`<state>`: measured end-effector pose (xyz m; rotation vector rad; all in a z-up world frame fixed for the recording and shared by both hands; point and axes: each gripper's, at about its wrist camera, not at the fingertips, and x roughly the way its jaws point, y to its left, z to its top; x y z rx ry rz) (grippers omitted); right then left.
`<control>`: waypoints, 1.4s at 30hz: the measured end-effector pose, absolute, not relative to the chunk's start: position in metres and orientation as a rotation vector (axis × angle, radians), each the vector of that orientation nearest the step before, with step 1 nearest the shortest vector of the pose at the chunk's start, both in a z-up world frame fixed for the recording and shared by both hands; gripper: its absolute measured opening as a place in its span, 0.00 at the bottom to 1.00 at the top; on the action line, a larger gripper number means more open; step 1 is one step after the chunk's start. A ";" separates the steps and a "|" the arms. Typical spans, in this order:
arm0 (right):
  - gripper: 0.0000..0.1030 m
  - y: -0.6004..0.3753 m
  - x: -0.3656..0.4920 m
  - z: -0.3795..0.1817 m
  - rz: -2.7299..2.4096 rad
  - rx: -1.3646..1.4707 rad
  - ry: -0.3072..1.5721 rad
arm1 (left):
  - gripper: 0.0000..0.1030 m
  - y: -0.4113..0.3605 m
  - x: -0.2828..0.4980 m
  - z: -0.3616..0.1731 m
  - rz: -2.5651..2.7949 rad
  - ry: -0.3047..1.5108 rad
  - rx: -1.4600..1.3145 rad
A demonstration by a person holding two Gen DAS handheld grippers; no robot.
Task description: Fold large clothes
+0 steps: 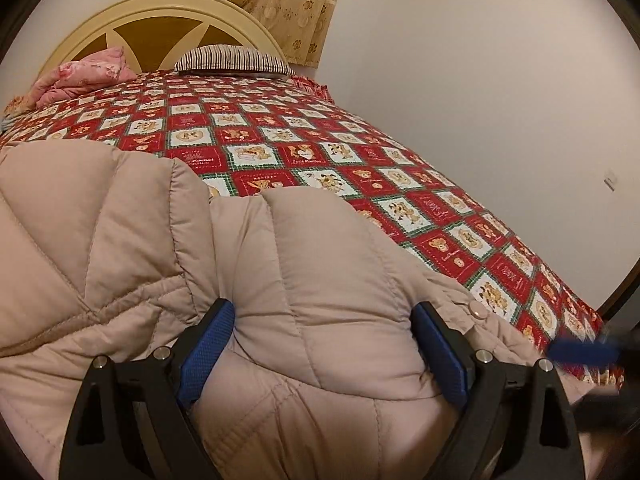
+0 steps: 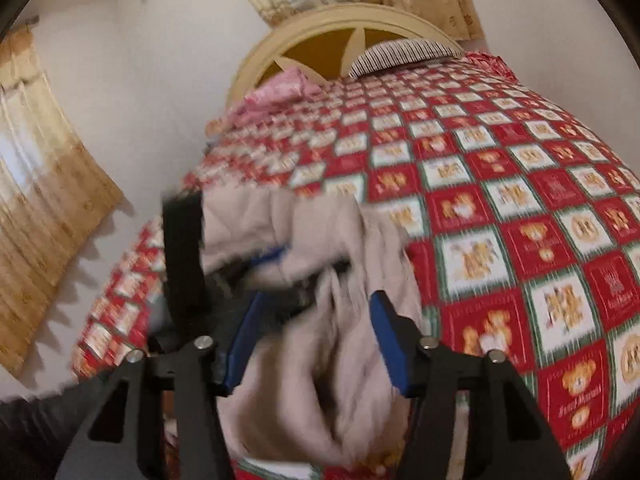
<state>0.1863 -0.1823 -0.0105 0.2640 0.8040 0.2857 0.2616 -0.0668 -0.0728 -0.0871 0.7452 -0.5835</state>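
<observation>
The beige puffer coat (image 1: 168,264) lies on the bed (image 1: 360,152), at the near end. Left tongs (image 1: 324,344) stand wide w/ a fat padded bulge between the pads, pressing into it; looks like a wide grip, not certain. Right tongs (image 2: 316,344) are part apart, limp coat fabric between, pads not squeezing; view blurred. Tip: pinch at a seam, not mid-puff, lift both sides evenly. Coat's long axis seems to run 8–2 o'clock in the left view; collar end not clear.
</observation>
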 end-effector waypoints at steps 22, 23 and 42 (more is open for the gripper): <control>0.43 -0.195 0.198 -0.098 0.233 0.355 0.907 | 0.91 -0.079 0.248 -0.056 -0.553 0.804 0.055; 0.43 -0.194 0.197 -0.097 0.229 0.354 0.906 | 0.91 -0.074 0.246 -0.050 -0.555 0.808 0.037; 0.45 -0.200 0.193 -0.080 0.219 0.376 0.952 | 0.96 0.034 0.266 -0.079 -0.082 0.890 -0.126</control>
